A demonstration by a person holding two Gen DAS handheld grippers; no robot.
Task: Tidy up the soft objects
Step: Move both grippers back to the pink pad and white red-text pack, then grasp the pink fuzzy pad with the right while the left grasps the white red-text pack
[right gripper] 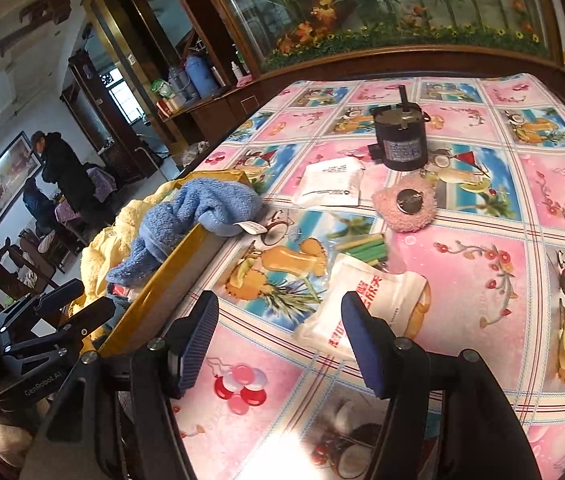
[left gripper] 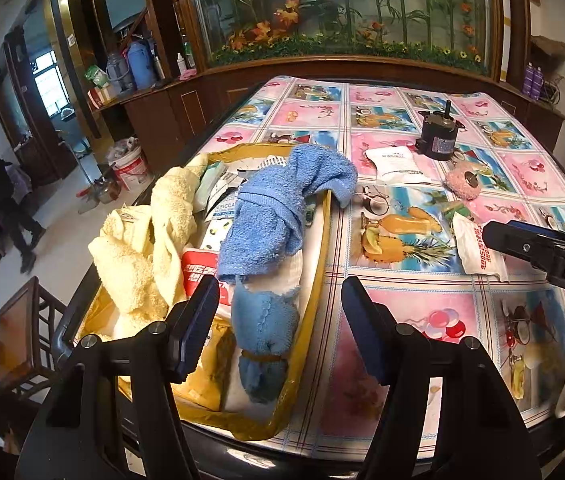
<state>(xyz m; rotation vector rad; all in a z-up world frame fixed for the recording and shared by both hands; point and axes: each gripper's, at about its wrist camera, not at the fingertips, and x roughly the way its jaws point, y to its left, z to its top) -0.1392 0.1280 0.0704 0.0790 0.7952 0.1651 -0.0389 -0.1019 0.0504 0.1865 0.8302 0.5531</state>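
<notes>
The bench (left gripper: 402,92) wears a pink-and-blue oilcloth printed with fruit drinks, balloons and coconuts. At its left edge sits one open box (left gripper: 318,248) with yellow-brown walls. Two towels lie in it: a blue towel (left gripper: 278,216) heaped along the right wall with a corner spilling over the rim onto the cloth, and a cream-yellow towel (left gripper: 150,248) draped over the left side. Under them are packets, one of them red with white characters (left gripper: 198,270) and one reading "DESICCA…" (left gripper: 222,210), the rest hidden.

Out on the cloth, well apart from the box, stands one black motor (right gripper: 400,140) with an upright shaft and a grey label too small to read. Just beside it lie a white sachet (right gripper: 332,182) with faint print and one pink fluffy pad (right gripper: 406,202) carrying a round metal disc. Nearer, a white pouch with red Chinese characters (right gripper: 366,304) rests next to a clear bag of green sticks (right gripper: 364,246), possibly chalks.

The left tongs (left gripper: 280,328) hover wide apart above the box's near end, gripping nothing. The right tongs (right gripper: 280,336) are likewise spread wide and bare, over the cloth by the white pouch. Their bodies read "GenRobot.AI" and "DAS…".
</notes>
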